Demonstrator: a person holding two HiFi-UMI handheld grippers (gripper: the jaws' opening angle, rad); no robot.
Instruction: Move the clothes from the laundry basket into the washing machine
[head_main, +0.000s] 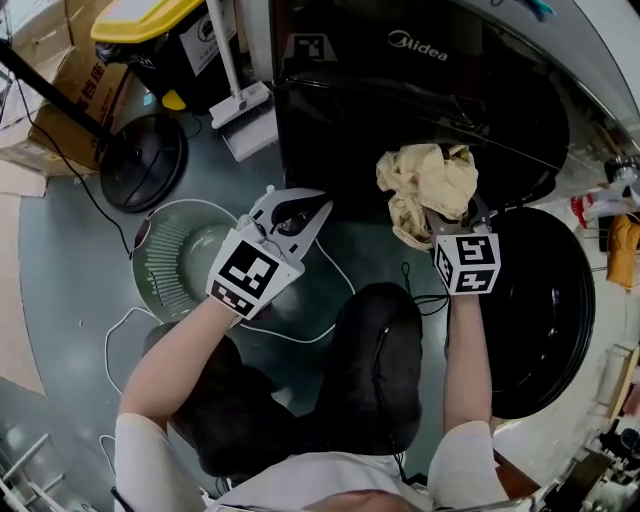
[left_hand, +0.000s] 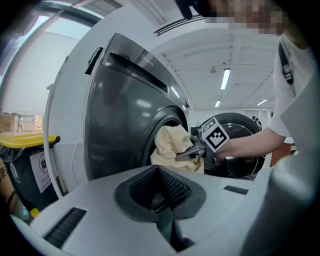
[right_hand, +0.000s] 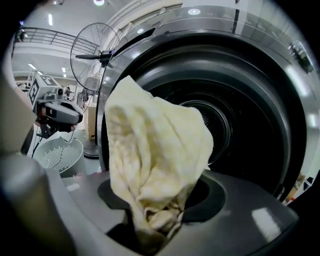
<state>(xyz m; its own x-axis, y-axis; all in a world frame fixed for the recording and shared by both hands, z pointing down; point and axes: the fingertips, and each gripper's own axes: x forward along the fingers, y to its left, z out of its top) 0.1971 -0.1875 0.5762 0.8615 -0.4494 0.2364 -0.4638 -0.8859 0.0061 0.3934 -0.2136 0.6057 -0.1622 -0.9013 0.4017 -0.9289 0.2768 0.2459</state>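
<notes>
Cream cloth (head_main: 428, 185), bunched and clamped in the right claw (head_main: 455, 218) just before the open washing machine drum (right_hand: 245, 130), needs carrying well past the door rim before release, while the left claw (head_main: 300, 213), closed and empty, waits near the laundry basket (head_main: 172, 255).

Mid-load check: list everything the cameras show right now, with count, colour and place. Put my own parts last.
washing machine: one, dark front, ahead, round door swung open at right
cloth: one, pale yellow, bunched at the drum mouth
laundry basket: one, pale green, on the floor at left
fan: one, black round base, beyond the basket
bin: one, black with yellow lid, far left
cardboard boxes: a few, brown, far left corner
long-handled cleaning tool: one, white, beside the machine
left gripper: grey, jaws together, empty, over the basket's edge
right gripper: grey, clamped on the cloth
</notes>
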